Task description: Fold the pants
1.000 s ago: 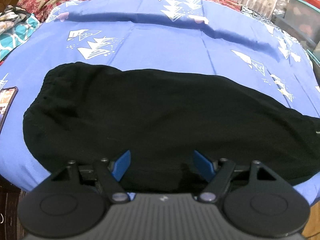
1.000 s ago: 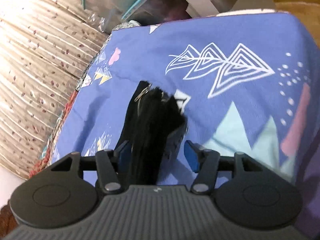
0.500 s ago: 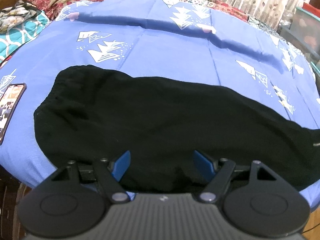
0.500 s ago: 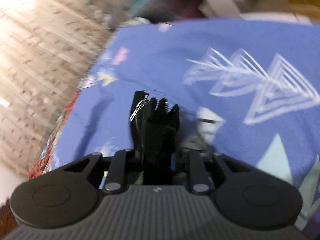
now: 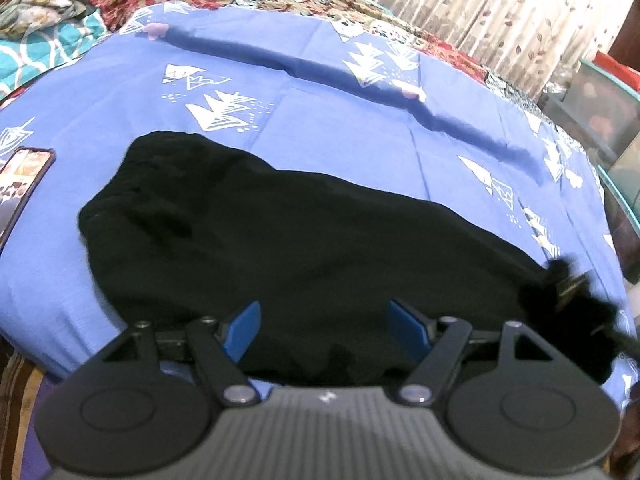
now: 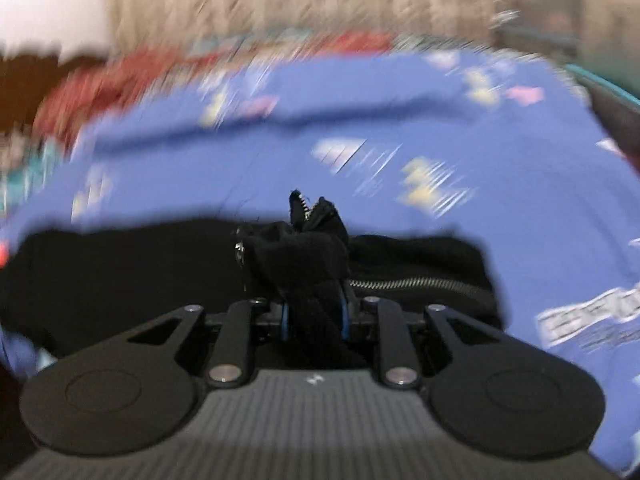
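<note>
Black pants (image 5: 280, 248) lie lengthwise across a blue patterned bedsheet (image 5: 320, 128) on the bed, waistband to the left, as the right tool (image 6: 312, 316) stands clamped on a bunched cuff end beside a silver zipper (image 6: 416, 283). The left tool (image 5: 324, 326) hovers with fingers apart at the near edge of the cloth, gripping nothing. The right view is smeared with motion, and the grip takes only a small wad of fabric; a fast swing could let the cuff slip free or drag the whole garment askew, since nothing pins the waist. A phone (image 5: 24, 184) lies on the sheet close to the waistband and could be swept aside if the fabric slides.
</note>
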Motion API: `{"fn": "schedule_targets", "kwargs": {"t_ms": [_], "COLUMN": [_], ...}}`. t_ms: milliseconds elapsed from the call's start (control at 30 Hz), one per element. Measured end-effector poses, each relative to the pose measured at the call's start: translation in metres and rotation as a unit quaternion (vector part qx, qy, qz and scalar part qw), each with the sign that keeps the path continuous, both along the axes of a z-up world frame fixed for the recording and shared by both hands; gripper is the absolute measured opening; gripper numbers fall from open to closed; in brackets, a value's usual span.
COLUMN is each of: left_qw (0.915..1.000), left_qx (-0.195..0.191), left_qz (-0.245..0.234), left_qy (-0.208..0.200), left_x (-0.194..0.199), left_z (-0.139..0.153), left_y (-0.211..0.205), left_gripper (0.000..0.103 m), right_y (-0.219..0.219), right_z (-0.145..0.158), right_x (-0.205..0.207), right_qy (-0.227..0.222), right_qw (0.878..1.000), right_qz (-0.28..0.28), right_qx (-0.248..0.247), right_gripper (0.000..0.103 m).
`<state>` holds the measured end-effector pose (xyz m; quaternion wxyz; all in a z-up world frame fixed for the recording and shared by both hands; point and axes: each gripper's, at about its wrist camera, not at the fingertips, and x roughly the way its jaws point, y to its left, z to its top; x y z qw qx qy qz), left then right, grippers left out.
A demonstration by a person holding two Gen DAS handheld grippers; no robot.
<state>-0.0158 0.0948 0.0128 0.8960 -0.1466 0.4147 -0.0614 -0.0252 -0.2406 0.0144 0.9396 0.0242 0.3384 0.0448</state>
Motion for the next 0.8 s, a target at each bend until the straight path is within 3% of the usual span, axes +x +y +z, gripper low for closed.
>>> {"fn": "schedule_targets", "kwargs": {"t_ms": [67,167,233,333,433,500,533,567,633,733,767,800], "left_qw": [1.0,0.9999,0.9998,0.9992,0.9982,0.9971,0.9965,0.9956,0.9927,0.9863,0.9844,0.982], "left_qx": [-0.008,-0.012,-0.013,-0.017,-0.025,-0.027,-0.027,-0.026,-0.021,-0.012,-0.009,-0.002], "left_qz": [0.004,-0.003,-0.014,-0.032,-0.053,-0.07,-0.079,-0.089,-0.118,-0.164,-0.175,-0.188], "left_qy": [0.0,-0.004,-0.008,-0.016,-0.015,-0.009,-0.006,-0.006,-0.011,-0.015,-0.016,-0.016], "left_x": [-0.003,-0.002,0.0,0.004,0.009,0.013,0.016,0.019,0.026,0.042,0.047,0.052], "left_z": [0.0,0.002,0.004,0.008,0.008,0.007,0.007,0.009,0.014,0.019,0.02,0.02], "left_y": [0.007,0.008,0.004,-0.011,-0.028,-0.044,-0.051,-0.06,-0.083,-0.124,-0.137,-0.152], "left_gripper": [0.073,0.073,0.075,0.076,0.076,0.076,0.076,0.076,0.076,0.078,0.079,0.079], "right_y": [0.03,0.05,0.049,0.038,0.014,0.002,-0.009,-0.022,-0.046,-0.07,-0.073,-0.074], "right_z": [-0.022,-0.027,-0.017,0.003,0.024,0.031,0.032,0.03,0.019,-0.015,-0.03,-0.037], "right_x": [0.005,-0.006,-0.014,-0.021,-0.032,-0.03,-0.029,-0.027,-0.022,-0.017,-0.013,-0.016], "right_qy": [0.032,0.03,0.022,0.008,-0.02,-0.038,-0.04,-0.038,-0.019,0.037,0.075,0.082], "right_qw": [0.998,0.993,0.992,0.993,0.996,0.998,0.999,0.999,0.997,0.989,0.986,0.985], "right_qz": [0.03,0.069,0.086,0.094,0.079,0.043,0.02,-0.007,-0.063,-0.123,-0.128,-0.123], "right_qx": [-0.054,-0.093,-0.092,-0.069,-0.021,-0.002,0.009,0.021,0.044,0.073,0.079,0.085], "right_gripper": [0.047,0.071,0.077,0.077,0.073,0.059,0.047,0.034,0.021,0.02,0.021,0.021]}}
